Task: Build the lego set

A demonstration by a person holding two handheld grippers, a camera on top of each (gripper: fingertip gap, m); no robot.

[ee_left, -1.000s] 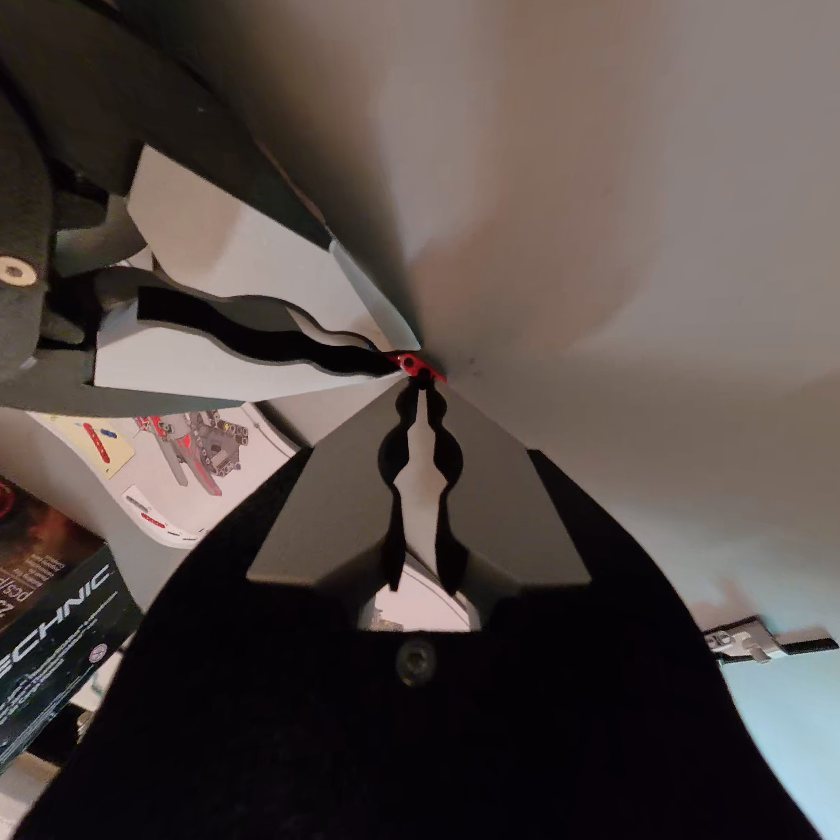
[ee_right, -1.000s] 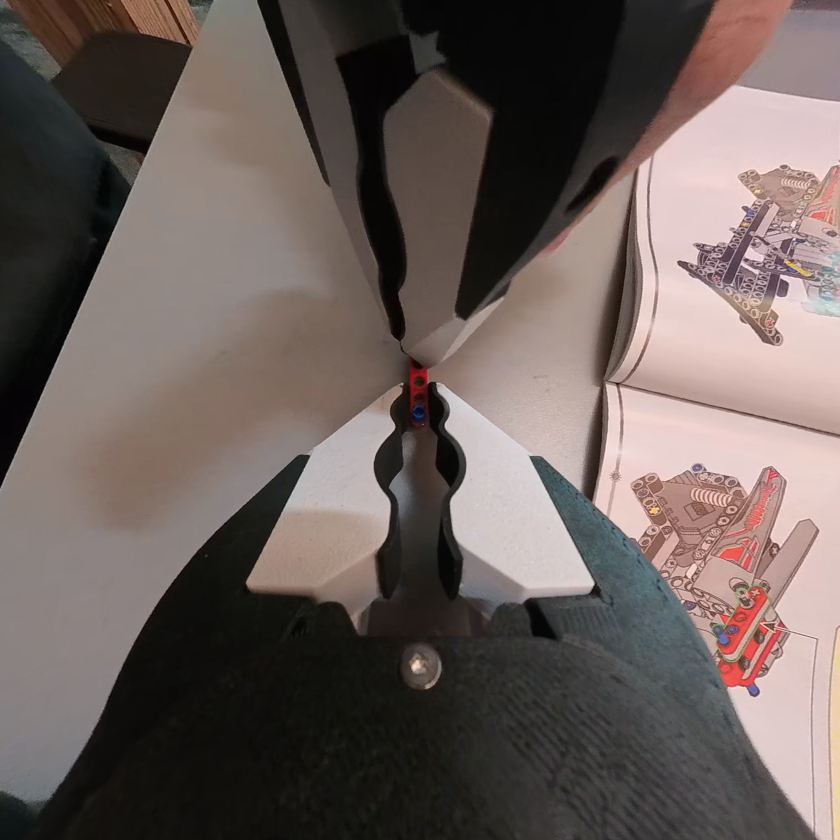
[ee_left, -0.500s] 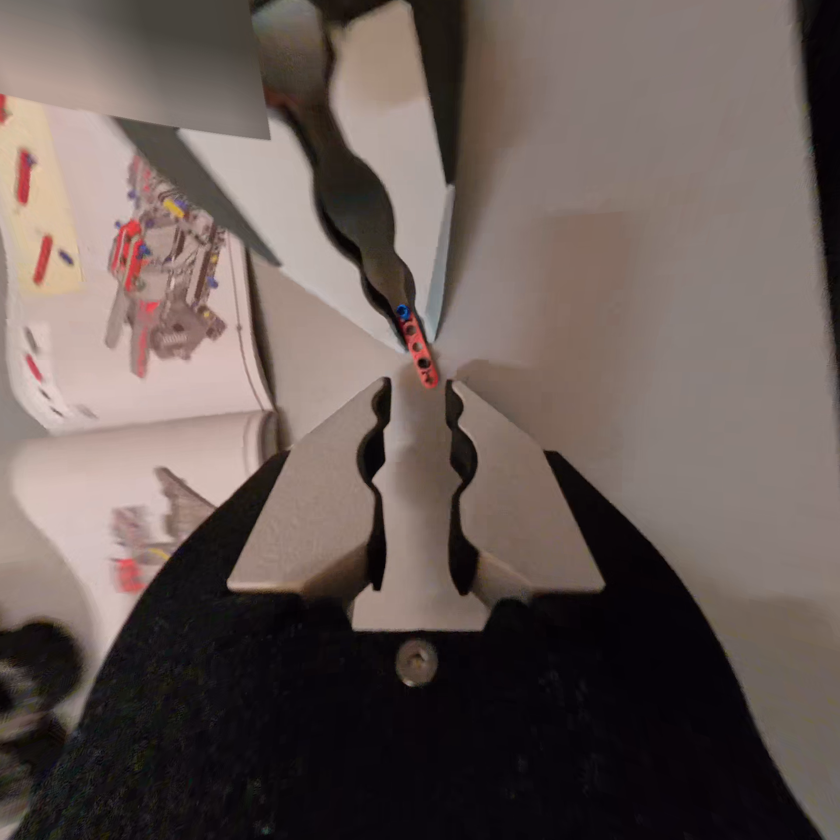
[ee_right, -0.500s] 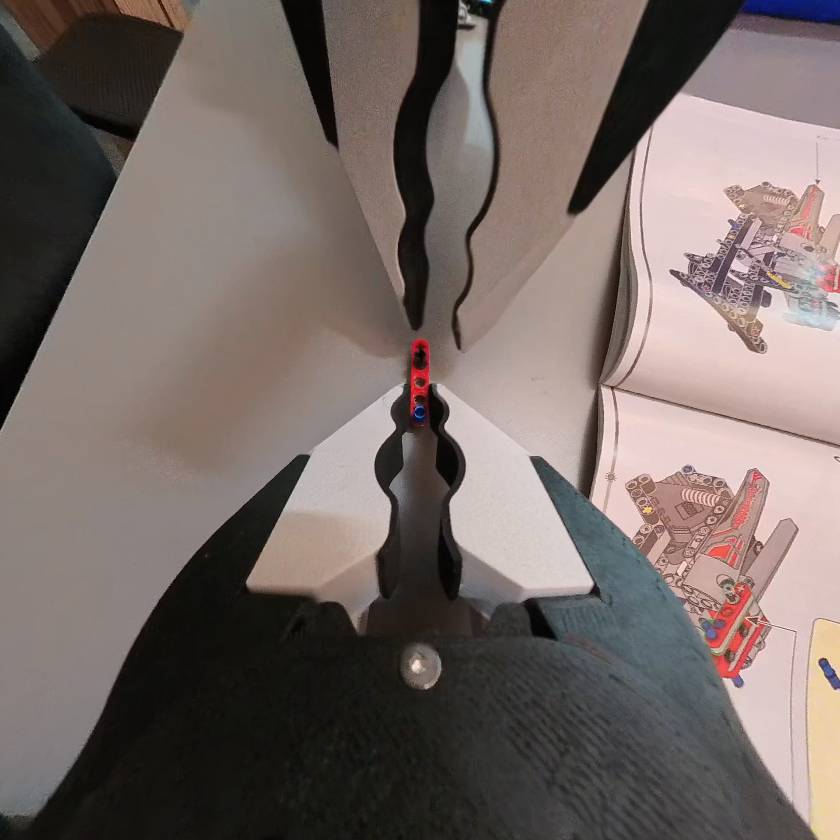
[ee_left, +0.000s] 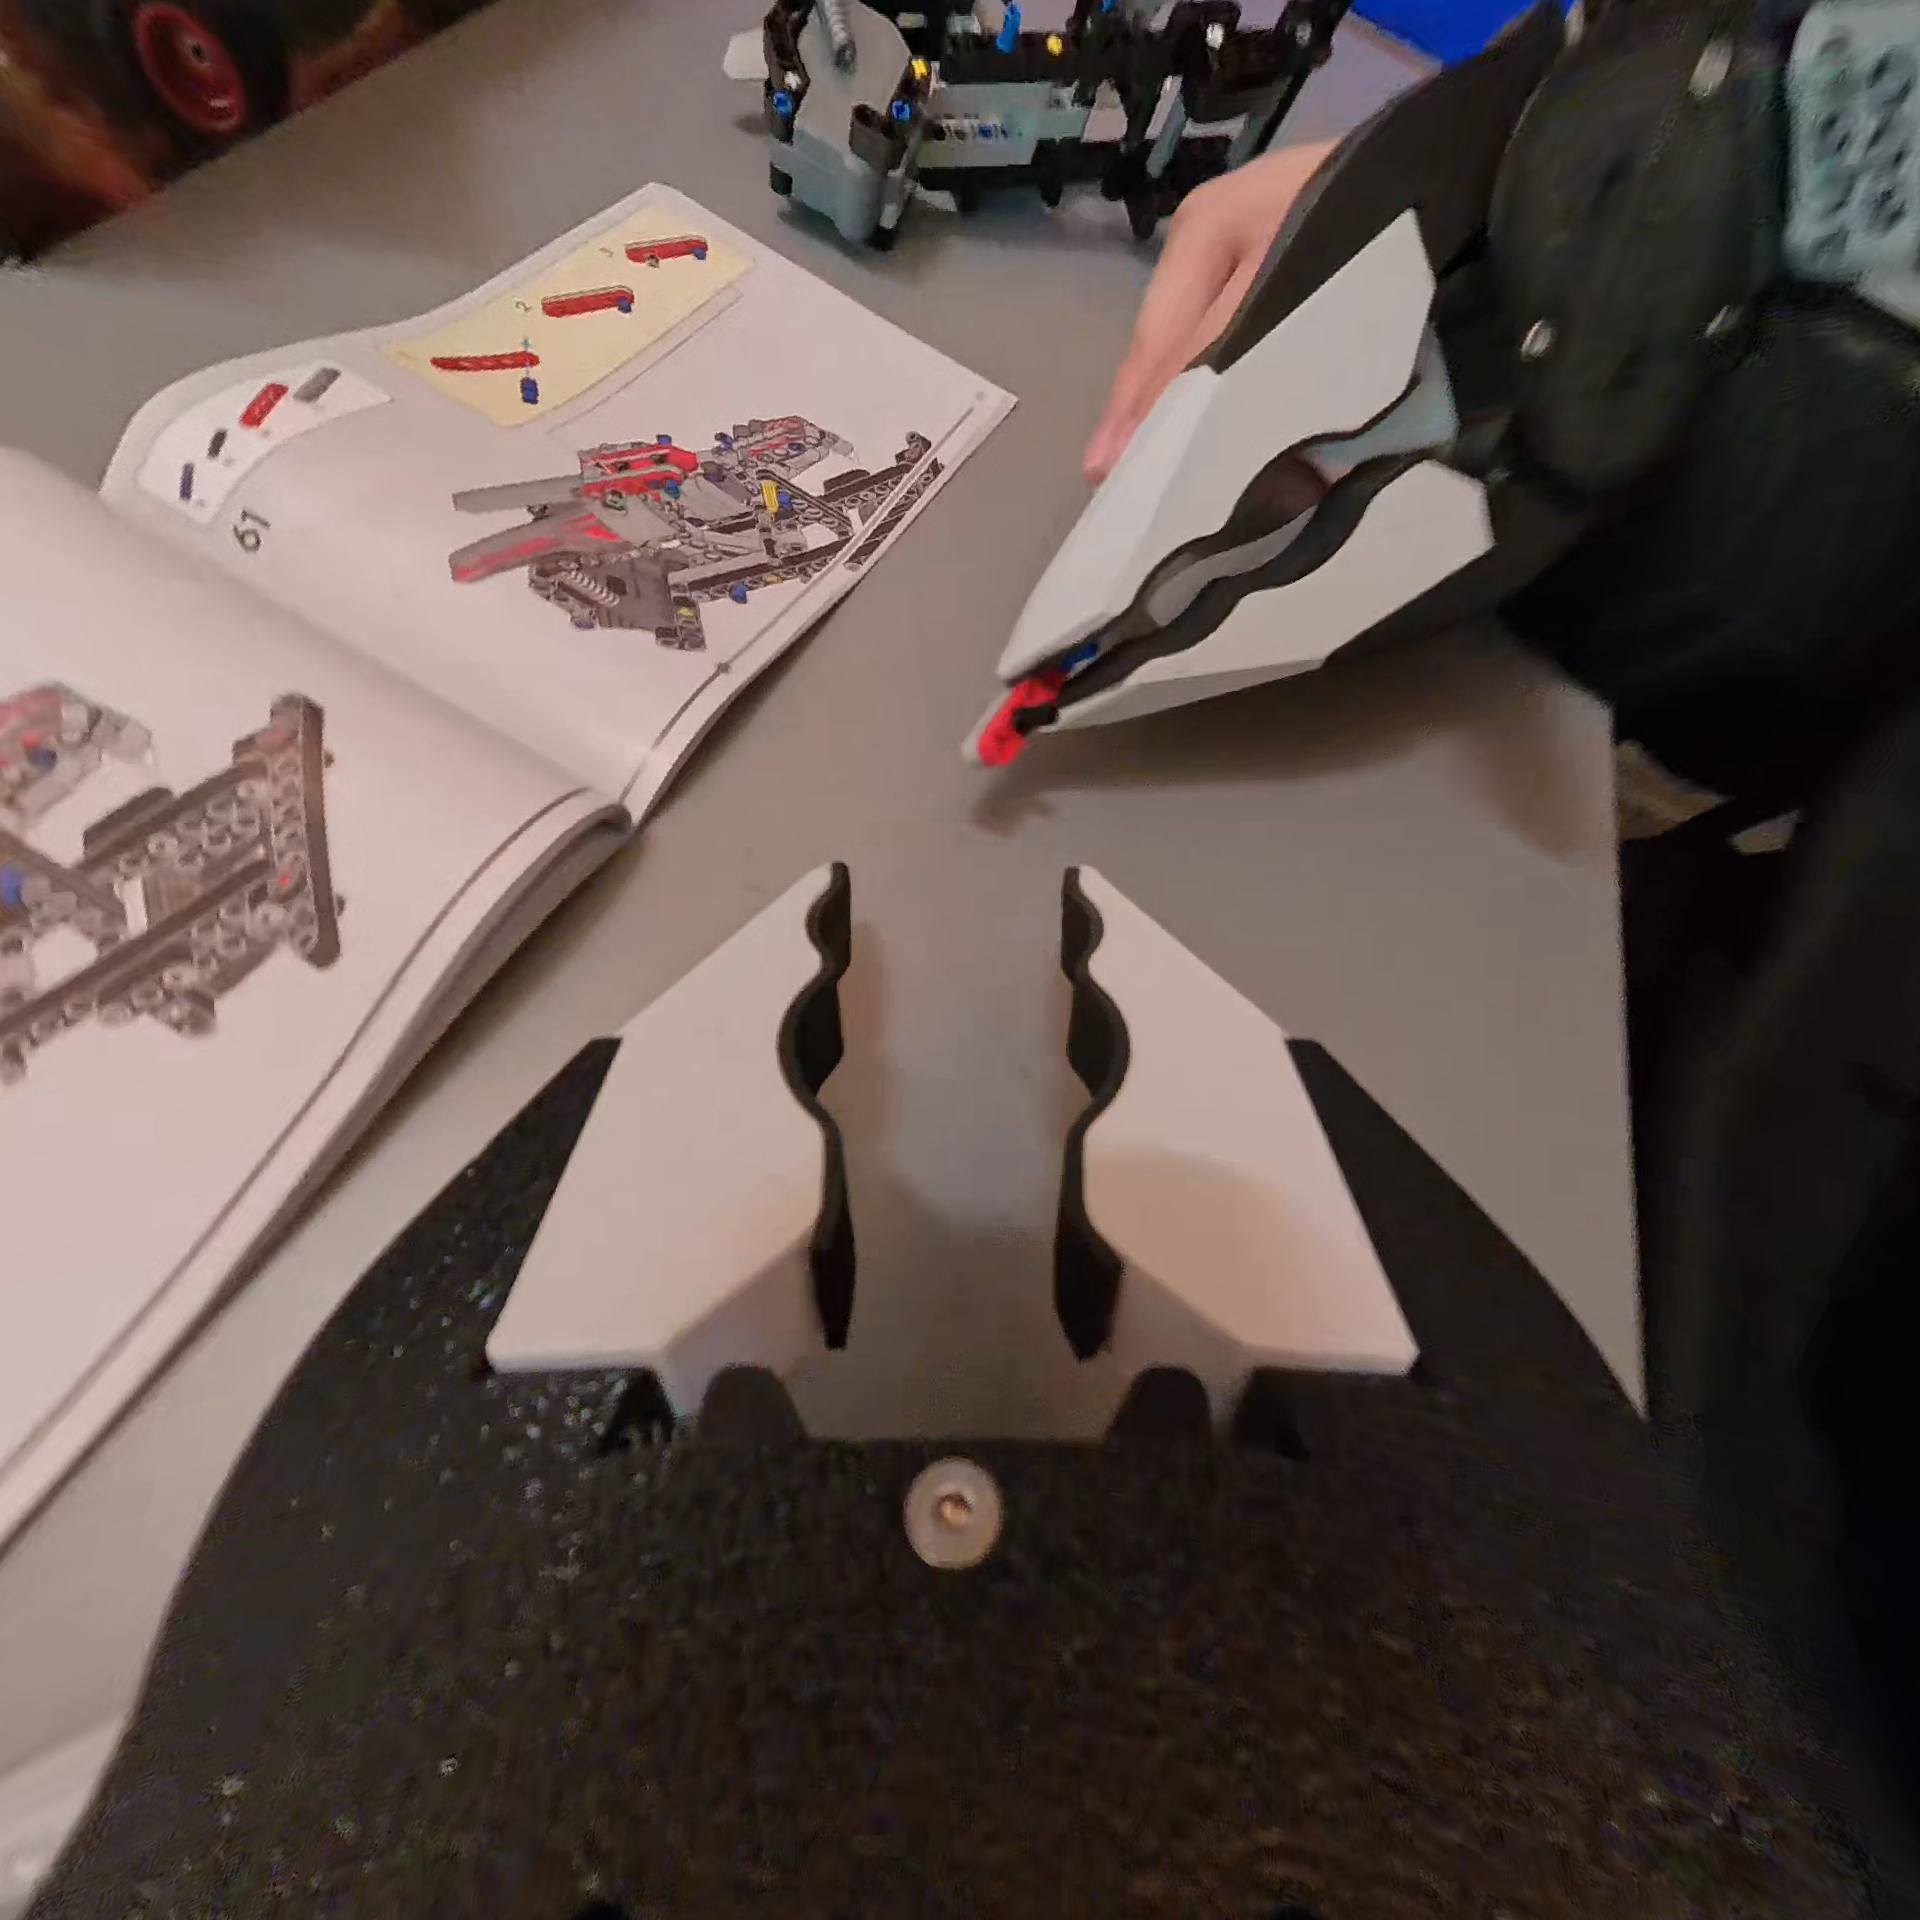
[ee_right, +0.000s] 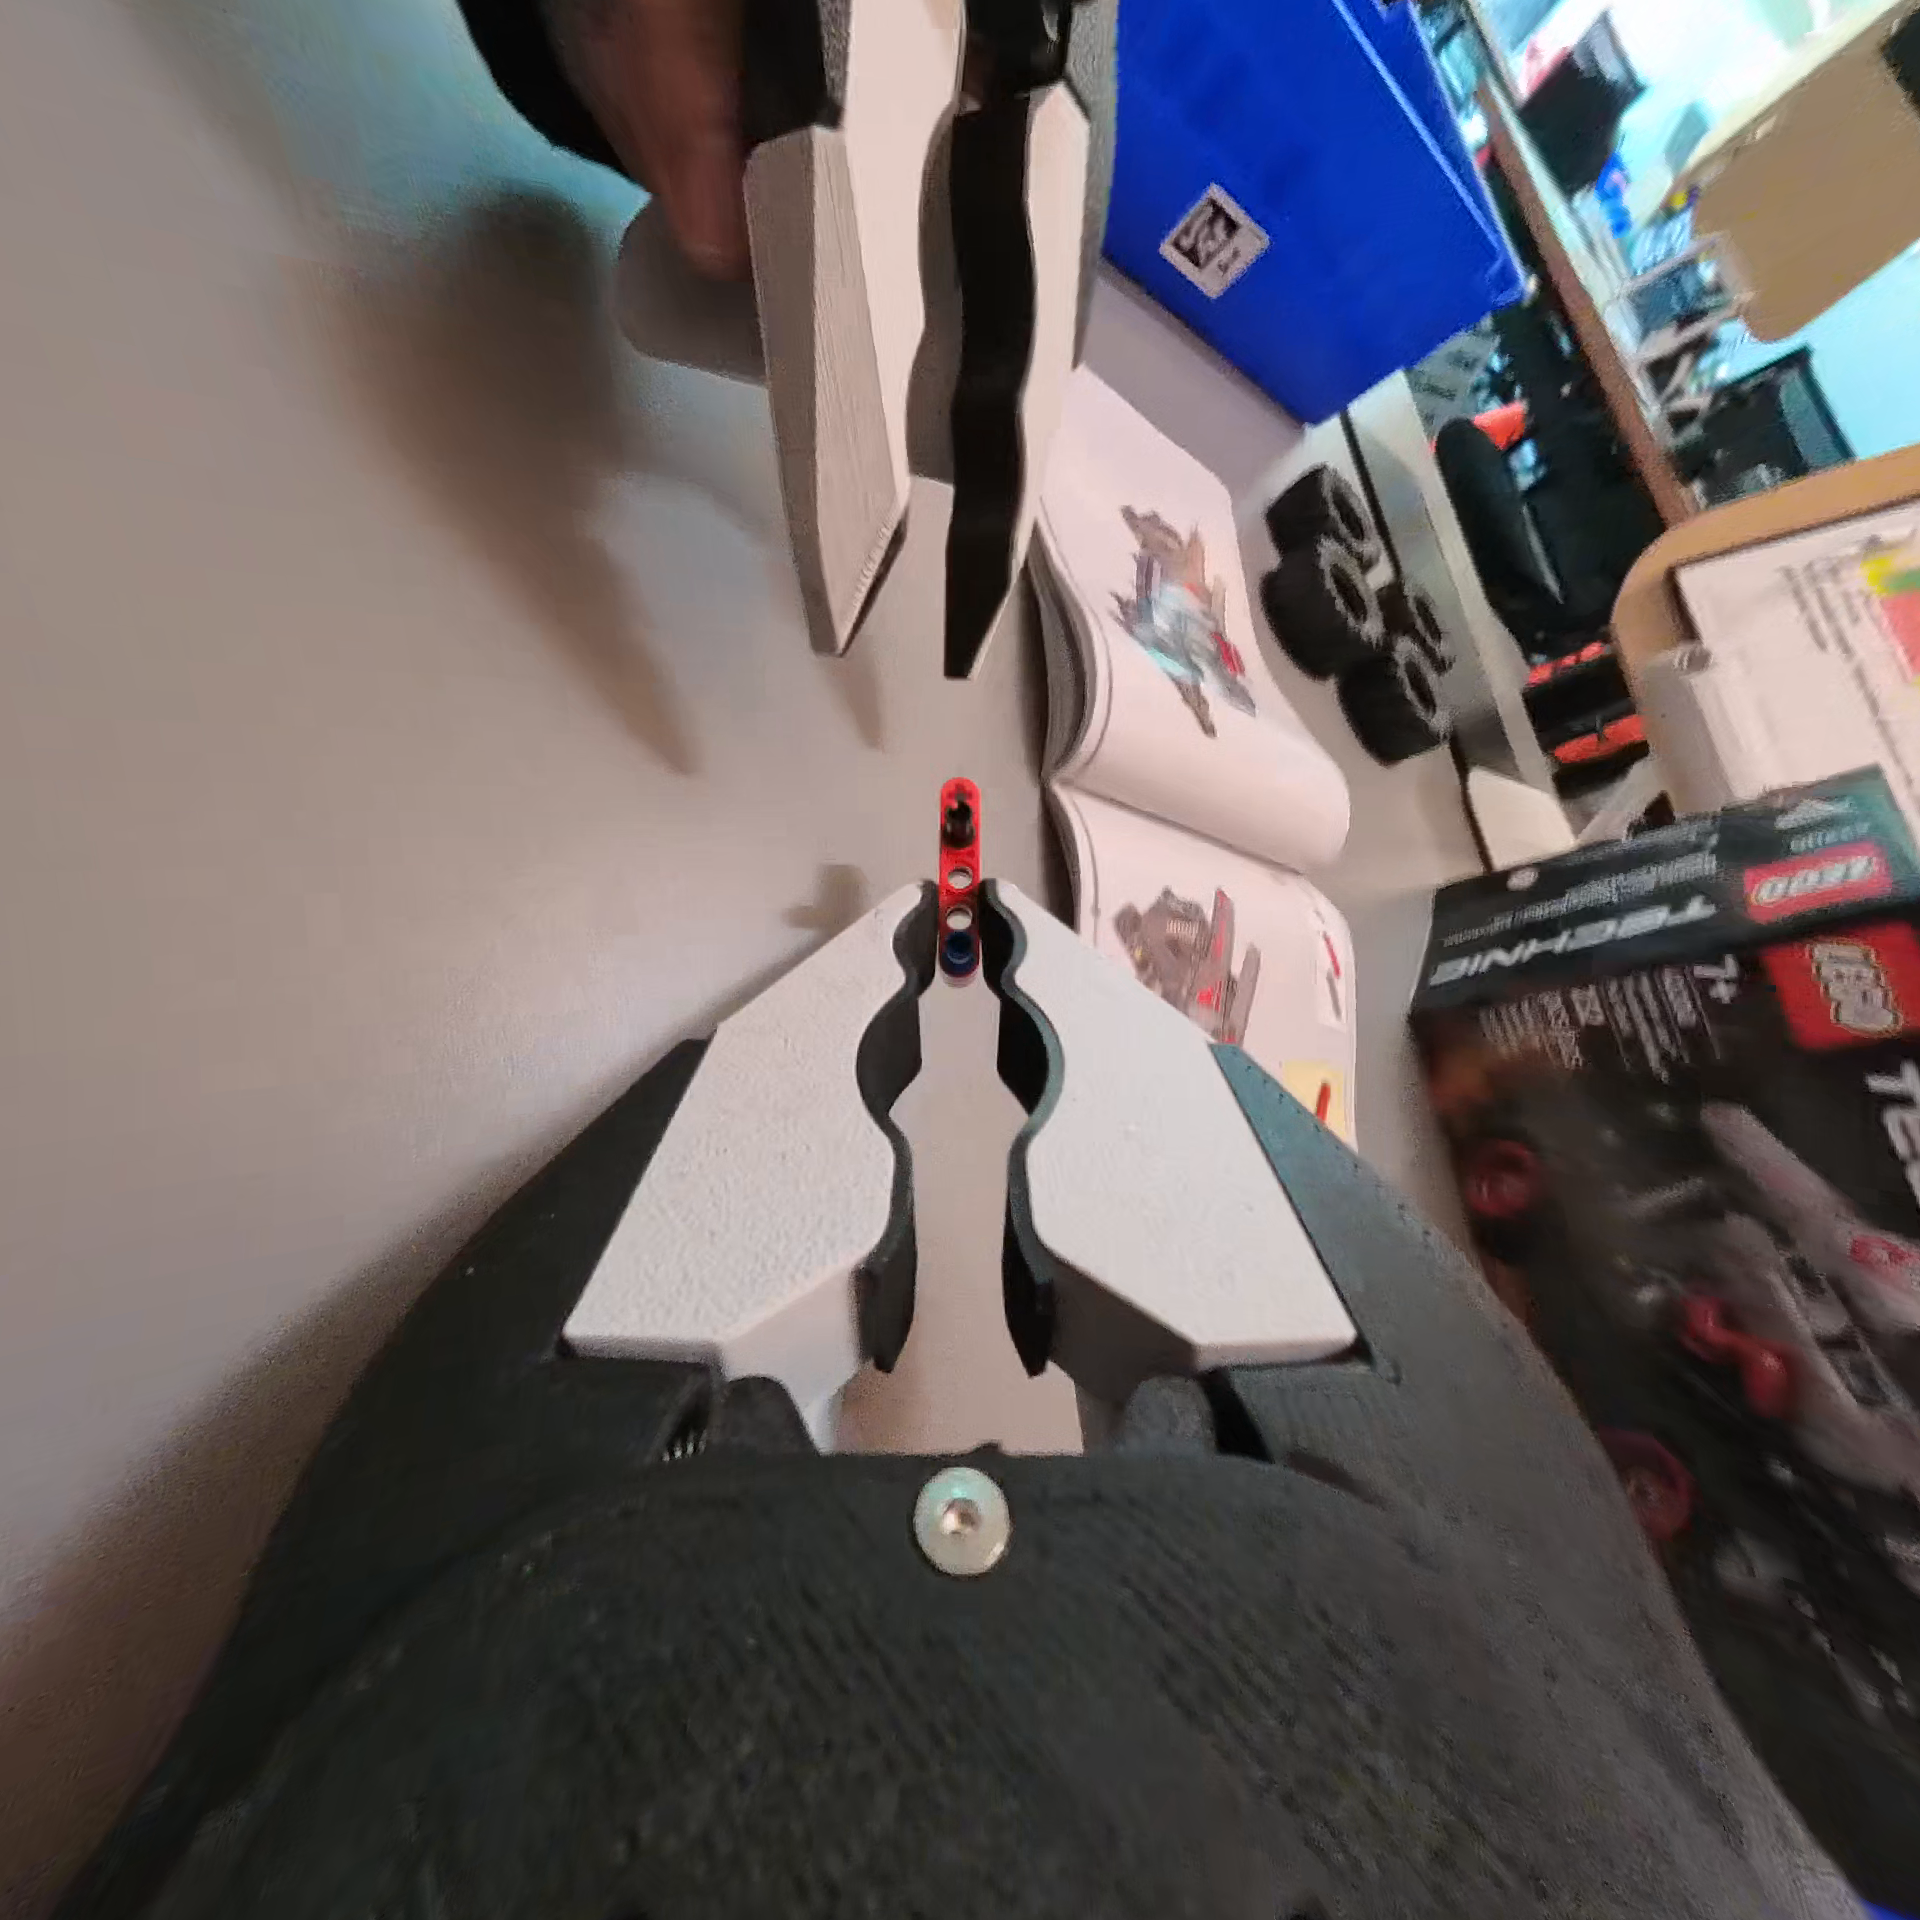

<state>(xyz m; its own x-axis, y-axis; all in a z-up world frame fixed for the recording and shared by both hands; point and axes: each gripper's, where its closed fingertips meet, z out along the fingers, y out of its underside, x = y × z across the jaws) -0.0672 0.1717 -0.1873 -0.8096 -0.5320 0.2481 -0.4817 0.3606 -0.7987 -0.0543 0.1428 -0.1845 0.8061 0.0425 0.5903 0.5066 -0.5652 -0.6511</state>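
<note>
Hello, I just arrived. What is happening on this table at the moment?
A person is building a lego set with two handheld grippers. The right gripper is shut on a small red beam with a blue pin in it. The left gripper is open and empty, apart from the beam. An open instruction booklet and the partly built model lie on the grey table.

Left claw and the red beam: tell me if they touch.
Apart. The right wrist view shows bare table between the left claw and the red beam, which only the right claw pinches. The left wrist view shows its jaws spread, empty.
</note>
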